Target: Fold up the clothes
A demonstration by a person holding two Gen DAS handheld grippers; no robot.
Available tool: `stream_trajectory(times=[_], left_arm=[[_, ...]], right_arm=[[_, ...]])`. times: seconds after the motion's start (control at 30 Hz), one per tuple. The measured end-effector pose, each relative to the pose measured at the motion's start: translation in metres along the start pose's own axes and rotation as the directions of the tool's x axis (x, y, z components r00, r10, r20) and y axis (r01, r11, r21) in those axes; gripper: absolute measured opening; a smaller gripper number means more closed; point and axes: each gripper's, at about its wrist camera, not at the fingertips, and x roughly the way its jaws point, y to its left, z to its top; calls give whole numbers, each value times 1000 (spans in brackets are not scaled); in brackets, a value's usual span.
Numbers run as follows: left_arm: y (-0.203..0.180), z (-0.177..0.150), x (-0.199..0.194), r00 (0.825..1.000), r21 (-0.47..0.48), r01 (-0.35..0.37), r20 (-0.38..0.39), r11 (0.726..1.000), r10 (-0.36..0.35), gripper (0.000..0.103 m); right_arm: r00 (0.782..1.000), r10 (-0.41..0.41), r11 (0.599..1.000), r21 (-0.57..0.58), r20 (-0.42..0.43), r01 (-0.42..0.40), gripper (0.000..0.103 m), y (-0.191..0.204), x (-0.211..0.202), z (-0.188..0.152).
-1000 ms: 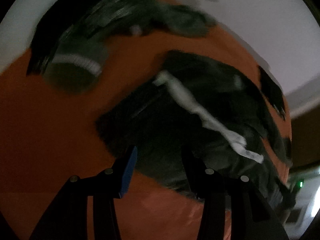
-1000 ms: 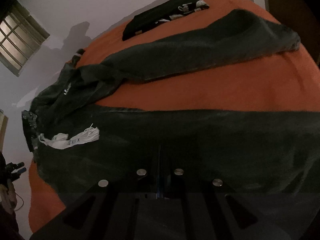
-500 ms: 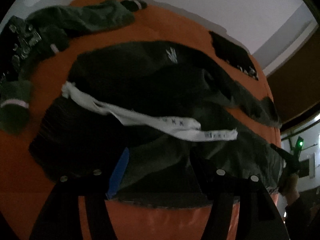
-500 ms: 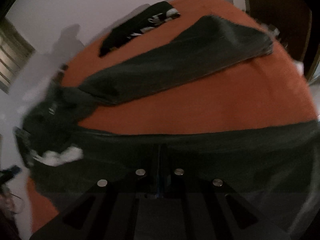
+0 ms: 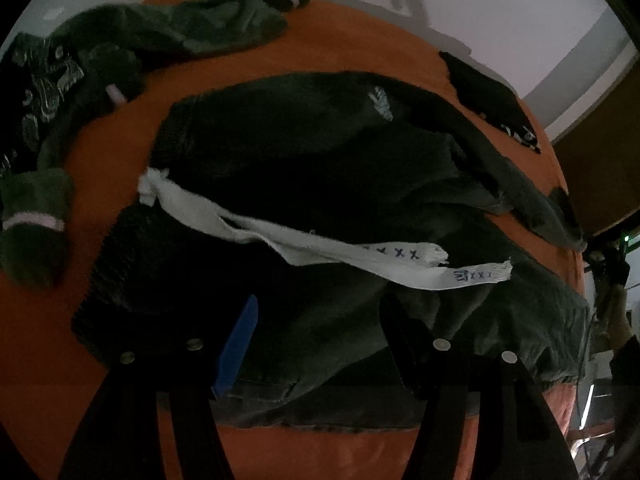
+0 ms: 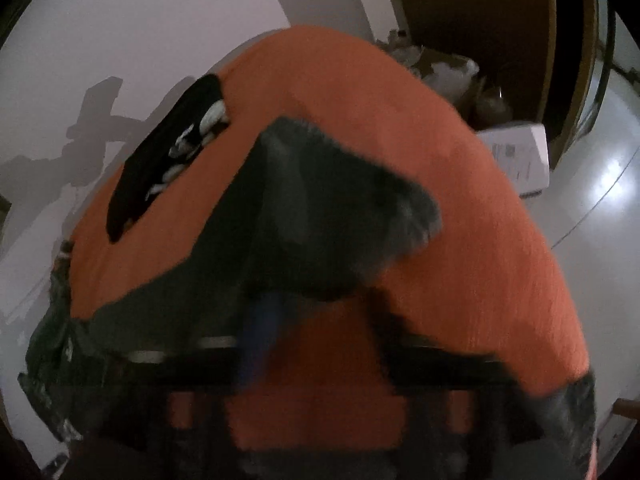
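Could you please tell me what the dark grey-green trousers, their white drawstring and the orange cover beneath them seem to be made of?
The dark grey-green trousers look like a soft matte knit, probably fleece or jersey: fuzzy edges, limp folds. The white drawstring looks like flat woven cotton tape, with frayed ends and inked marks. The orange cover seems a matte, slightly napped textile, though the dim light leaves the fibre uncertain.

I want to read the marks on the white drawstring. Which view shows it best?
The left wrist view: the white drawstring lies sharp across the dark trousers, its inked crosses visible. The right wrist view is blurred and shows no drawstring.
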Motion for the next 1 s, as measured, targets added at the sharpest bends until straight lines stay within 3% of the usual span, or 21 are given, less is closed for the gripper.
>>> stream_trajectory(times=[0.07, 0.17, 0.2, 0.27, 0.3, 0.33, 0.4, 0.5, 0.6, 0.67, 0.73, 0.87, 1.0], left_arm=[[1, -3, 7, 999, -16, 8, -35, 1000, -9, 65], [-3, -8, 14, 997, -21, 34, -74, 999, -36, 65], [-5, -9, 15, 996, -15, 39, -83, 999, -40, 65], [-9, -10, 15, 996, 1, 34, -81, 999, -34, 65], [-9, -9, 14, 996, 3, 34, -77, 999, -33, 65], [-9, -9, 13, 997, 4, 33, -73, 999, -33, 65], [-7, -8, 12, 997, 2, 32, -70, 999, -32, 65], [-2, -7, 12, 997, -8, 31, -68, 999, -31, 65], [4, -4, 10, 998, -21, 27, -62, 999, -28, 65], [9, -2, 10, 998, -30, 23, -56, 999, -25, 65], [13, -1, 9, 999, -39, 20, -50, 999, -22, 65], [13, 3, 6, 999, -31, 13, -49, 999, -15, 65], [13, 4, -2, 999, 10, -24, -27, 1000, 25, 65]], right_arm=[[999, -29, 999, 25, 39, 28, 96, -5, 1, 11], [1000, -13, 991, 134, 25, 10, 96, -22, 16, 23], [1000, 0, 984, 177, 25, -4, 90, -28, 19, 24], [996, -22, 977, 213, 86, 3, 53, -32, 13, 23], [992, -39, 976, 216, 121, 12, 17, -33, 8, 22], [984, -59, 981, 193, 166, 26, 12, -28, -1, 22], [950, -99, 991, 112, 295, 69, 10, -11, -27, 22], [873, -118, 990, -10, 473, 139, 8, 24, -75, 23], [799, -98, 984, -65, 593, 169, 7, 57, -121, 29], [749, -134, 971, -66, 649, 231, 7, 75, -139, 38], [746, -173, 967, -35, 644, 254, 7, 80, -138, 56], [798, -193, 976, 27, 571, 216, 7, 84, -114, 98], [801, -198, 971, 3, 564, 238, 6, 131, -108, 147]])
